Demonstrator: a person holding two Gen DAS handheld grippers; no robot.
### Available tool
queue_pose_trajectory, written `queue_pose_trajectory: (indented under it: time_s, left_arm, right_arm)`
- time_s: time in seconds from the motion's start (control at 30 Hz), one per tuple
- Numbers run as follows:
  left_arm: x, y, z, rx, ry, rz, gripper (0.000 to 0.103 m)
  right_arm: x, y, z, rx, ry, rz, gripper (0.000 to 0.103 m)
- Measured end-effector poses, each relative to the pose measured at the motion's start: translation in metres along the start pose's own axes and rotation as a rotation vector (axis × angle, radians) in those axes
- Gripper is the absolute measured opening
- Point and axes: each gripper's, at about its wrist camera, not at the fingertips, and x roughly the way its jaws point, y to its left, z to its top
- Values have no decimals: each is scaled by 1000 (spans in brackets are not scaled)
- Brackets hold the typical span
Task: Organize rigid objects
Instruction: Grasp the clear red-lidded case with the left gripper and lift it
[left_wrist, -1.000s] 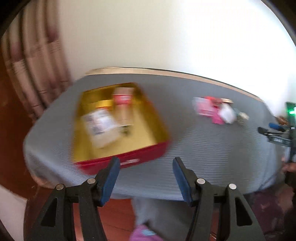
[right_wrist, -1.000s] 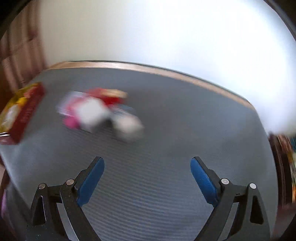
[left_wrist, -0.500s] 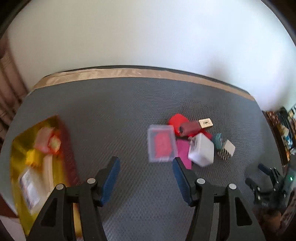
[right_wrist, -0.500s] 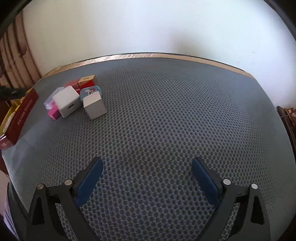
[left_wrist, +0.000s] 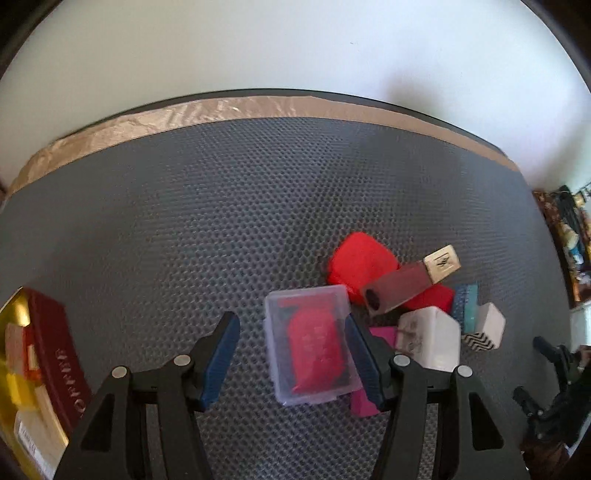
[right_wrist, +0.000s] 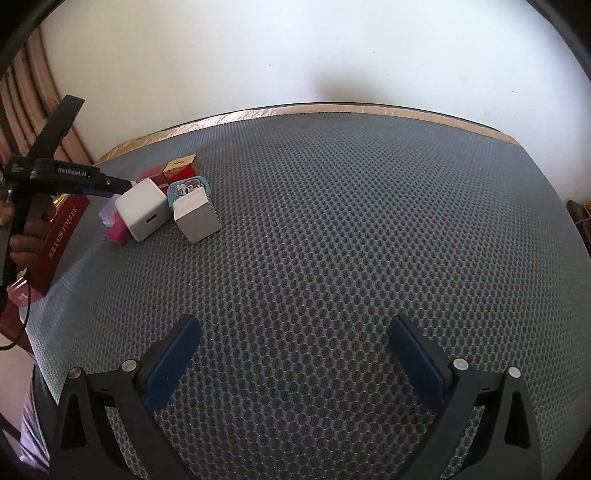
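Observation:
A pile of small objects lies on the grey mesh mat. In the left wrist view my left gripper (left_wrist: 291, 354) is open over a clear plastic case (left_wrist: 310, 345) with red contents, which lies between the fingers, nearer the right one. Beside it are a white charger cube (left_wrist: 430, 341), a pink box (left_wrist: 364, 404), a red soft item (left_wrist: 360, 262), a maroon tube with gold cap (left_wrist: 402, 284) and a white cube with zigzag base (left_wrist: 487, 326). My right gripper (right_wrist: 295, 358) is open and empty over bare mat, far from the pile (right_wrist: 166, 206).
A red tin with gold inside (left_wrist: 48, 369) holding several items sits at the mat's left edge; it also shows in the right wrist view (right_wrist: 59, 240). Tan tape (left_wrist: 221, 110) lines the mat's far edge by a white wall. Clutter stands at the right (left_wrist: 569, 243).
My left gripper swung from the red tin to the pile and closed in on the clear case. My right gripper's view steadied with the pile now farther left.

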Motion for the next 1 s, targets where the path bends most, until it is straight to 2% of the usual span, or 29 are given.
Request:
queue_pose_trajectory:
  time_s: [0.07,0.13,0.2,0.23,0.3,0.33,0.47,0.53,0.67,0.8,0.87,0.97,1.0]
  left_arm:
    - [10,0,4,13,48,-26,63]
    - [25,-6,3,52,119,-19,64]
    - [23,-11,2,103,77,46,64]
    - [25,-10,1,98,67,78,64]
    - [23,-5,-2,65,33,59,62]
    - [20,0,-5,39,2,67,55]
    - [8,17,-24,-59,-53,90,54]
    - [-2,23,-36,-89,-75,99,54]
    - [-31,26,-64,-151,-116,61,54]
    - [-51,21,-80,-180,-140,17,54]
    - [-58,15,-89,-178,-147,15,54]
    - [-75,8,-107,-170,-159,15,54]
    - [-82,0,-112,-163,-162,17,54]
  right_arm:
    - [2,1,2,-1,3,2,103]
    - [5,3,2,-2,4,2,103]
    - [4,3,2,-5,5,3,103]
    - [10,7,6,-6,6,4,103]
    - [12,9,7,-8,8,3,103]
    - [12,9,7,-8,8,2,103]
    - [11,9,7,-7,7,-5,103]
    - [7,9,11,-1,-20,-9,103]
    - [-13,33,24,-87,-110,129,103]
    - [-18,82,56,-332,-143,257,101]
    - [-8,105,77,-453,-106,316,98]
    - [14,131,101,-596,-43,322,76]
    - [21,136,106,-626,-22,316,65]
